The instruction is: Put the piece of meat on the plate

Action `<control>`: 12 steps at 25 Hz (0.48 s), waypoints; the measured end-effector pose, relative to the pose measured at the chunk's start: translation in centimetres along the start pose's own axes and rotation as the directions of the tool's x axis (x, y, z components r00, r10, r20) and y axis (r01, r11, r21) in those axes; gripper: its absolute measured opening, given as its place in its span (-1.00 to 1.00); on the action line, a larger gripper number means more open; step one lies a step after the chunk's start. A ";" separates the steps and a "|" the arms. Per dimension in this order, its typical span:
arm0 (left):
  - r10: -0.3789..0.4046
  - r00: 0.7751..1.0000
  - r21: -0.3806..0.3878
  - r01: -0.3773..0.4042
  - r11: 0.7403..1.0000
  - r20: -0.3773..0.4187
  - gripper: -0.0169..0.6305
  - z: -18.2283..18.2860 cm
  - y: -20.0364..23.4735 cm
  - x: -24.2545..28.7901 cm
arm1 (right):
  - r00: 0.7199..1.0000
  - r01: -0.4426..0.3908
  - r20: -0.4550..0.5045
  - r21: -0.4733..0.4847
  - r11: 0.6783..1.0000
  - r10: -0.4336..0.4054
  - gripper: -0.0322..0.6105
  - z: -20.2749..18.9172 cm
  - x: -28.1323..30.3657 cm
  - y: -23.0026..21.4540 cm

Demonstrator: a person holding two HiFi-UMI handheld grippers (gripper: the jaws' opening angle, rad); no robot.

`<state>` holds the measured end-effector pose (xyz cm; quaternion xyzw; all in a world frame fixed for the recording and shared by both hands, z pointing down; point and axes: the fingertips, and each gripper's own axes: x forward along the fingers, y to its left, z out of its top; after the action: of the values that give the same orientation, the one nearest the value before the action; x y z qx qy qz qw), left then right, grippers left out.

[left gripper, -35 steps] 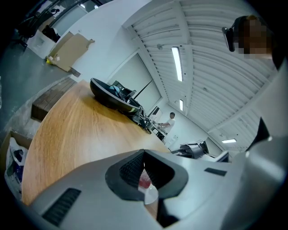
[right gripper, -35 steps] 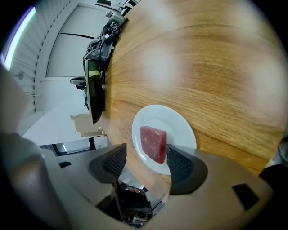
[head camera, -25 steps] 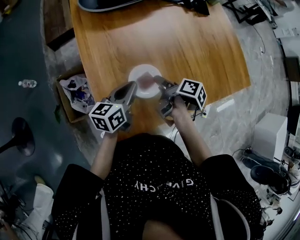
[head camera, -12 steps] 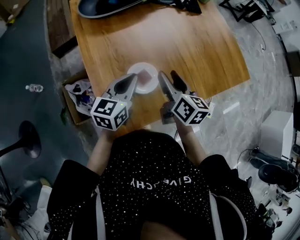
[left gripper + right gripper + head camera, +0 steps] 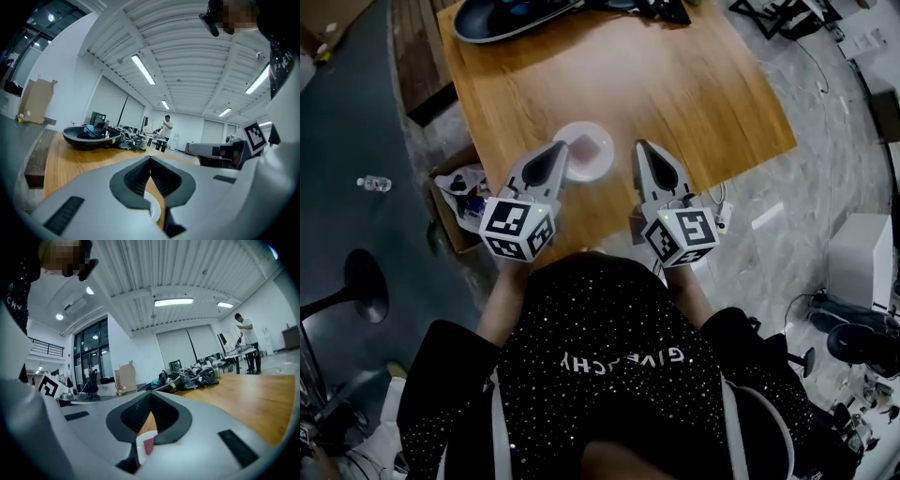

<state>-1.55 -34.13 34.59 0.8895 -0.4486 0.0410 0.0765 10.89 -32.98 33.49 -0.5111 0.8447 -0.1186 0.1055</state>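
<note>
A small white plate rests near the front edge of the wooden table, with a pinkish piece of meat lying on it. My left gripper is shut and empty, its tip at the plate's left rim. To the right of the plate, a short gap away, my right gripper is also shut and empty. In the left gripper view a sliver of the plate shows under the closed jaws. The right gripper view shows the plate and the red meat below the jaws.
A dark oval bowl of clutter sits at the table's far edge. On the floor to the left are a cardboard box of rubbish and a water bottle. A small white device hangs by the table's right front edge.
My right gripper has pulled back off the plate to its right side, and the meat now lies on the plate. The left gripper has hardly moved.
</note>
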 end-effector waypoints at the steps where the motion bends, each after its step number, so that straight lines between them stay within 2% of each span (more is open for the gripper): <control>1: 0.001 1.000 0.016 -0.002 1.000 0.013 -0.92 0.3 -0.3 -0.2 | 1.000 -0.011 0.010 -0.020 1.000 0.011 -0.58 0.3 -0.2 0.4; 5: -0.015 0.998 0.020 0.014 1.000 0.054 -0.92 1.1 -1.4 -1.0 | 0.998 -0.050 0.023 -0.043 0.998 0.051 -0.58 0.5 -0.5 1.8; 8: -0.029 0.998 0.017 0.028 0.999 0.062 -0.92 1.1 -2.0 -1.1 | 0.999 -0.052 -0.006 -0.109 0.993 0.052 -0.58 -0.1 -0.1 2.6; 12: -0.039 0.997 0.024 0.037 0.999 0.069 -0.92 1.2 -2.3 -1.5 | 0.998 -0.058 -0.018 -0.127 0.990 0.057 -0.58 -0.4 0.2 3.4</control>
<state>-0.54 -31.84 32.94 0.8996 -0.4335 0.0136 0.0514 7.80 -31.63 32.83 -0.4914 0.8657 -0.0649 0.0700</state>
